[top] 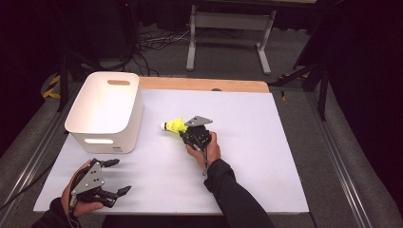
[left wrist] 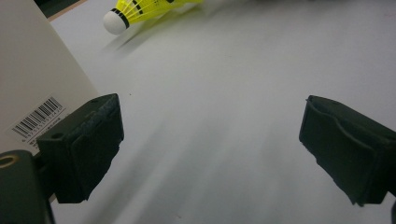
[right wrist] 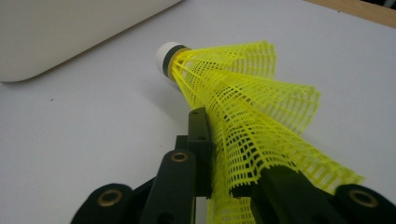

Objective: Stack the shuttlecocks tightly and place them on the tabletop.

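Right gripper (top: 186, 132) sits near the middle of the table (top: 266, 156), its jaws clenched on the yellow shuttlecock (top: 174, 126). In the right gripper view the two black jaws pinch the mesh skirt (right wrist: 252, 121) flat between them; the skirt is crumpled and folded where the pads press it. The white cork tip (right wrist: 164, 57) with its dark band points away from the gripper, toward the white bin (right wrist: 70, 32). In the high view the cork tip faces left, toward the bin (top: 107, 111), with a clear gap of bare table between them. Whether the shuttlecock rests on the surface or is just lifted off it, I cannot tell; a shadow lies close under it in the left gripper view.

Left gripper (top: 119, 176) is at the near-left corner of the table, well apart from the right one, in front of the bin. Its jaws are released and stand wide, with nothing but bare table between them. One finger (left wrist: 88, 144) sits just beside the bin wall, where a barcode label (left wrist: 39, 116) shows; the other finger (left wrist: 345, 149) is over open table. From this view the shuttlecock (left wrist: 140, 10) appears farther off at the upper edge, cork tip toward the bin side.

Bin stands upright at the far-left part of the table, with slot handles.
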Demonstrator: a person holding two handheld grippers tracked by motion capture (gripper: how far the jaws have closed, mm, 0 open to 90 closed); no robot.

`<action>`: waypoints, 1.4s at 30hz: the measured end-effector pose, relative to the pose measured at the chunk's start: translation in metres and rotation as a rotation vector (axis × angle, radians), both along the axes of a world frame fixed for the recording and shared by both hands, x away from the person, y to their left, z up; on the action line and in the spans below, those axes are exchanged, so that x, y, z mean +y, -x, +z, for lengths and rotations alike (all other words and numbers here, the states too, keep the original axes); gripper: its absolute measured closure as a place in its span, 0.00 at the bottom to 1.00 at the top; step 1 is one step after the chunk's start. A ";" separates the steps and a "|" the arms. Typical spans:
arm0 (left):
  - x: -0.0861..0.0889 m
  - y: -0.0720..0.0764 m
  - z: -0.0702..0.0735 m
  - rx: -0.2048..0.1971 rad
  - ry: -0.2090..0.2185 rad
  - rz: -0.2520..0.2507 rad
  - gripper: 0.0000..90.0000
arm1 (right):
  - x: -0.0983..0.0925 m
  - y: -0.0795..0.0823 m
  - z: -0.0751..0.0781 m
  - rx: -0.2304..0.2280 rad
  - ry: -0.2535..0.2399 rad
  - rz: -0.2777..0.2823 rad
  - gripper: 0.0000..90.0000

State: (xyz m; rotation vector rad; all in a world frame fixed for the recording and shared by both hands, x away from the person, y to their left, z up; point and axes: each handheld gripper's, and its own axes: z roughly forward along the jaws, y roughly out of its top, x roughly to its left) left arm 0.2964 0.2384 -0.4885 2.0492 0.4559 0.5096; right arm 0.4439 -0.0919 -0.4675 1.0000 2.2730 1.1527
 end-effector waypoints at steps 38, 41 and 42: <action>0.001 -0.003 -0.001 0.005 0.019 0.021 0.08 | -0.040 0.049 0.015 -0.050 -0.112 0.119 0.96; 0.002 -0.004 -0.001 0.010 0.021 0.022 0.08 | -0.041 0.050 0.017 -0.053 -0.116 0.127 0.96; 0.002 -0.005 -0.001 0.011 0.021 0.020 0.08 | -0.042 0.051 0.018 -0.052 -0.119 0.128 0.96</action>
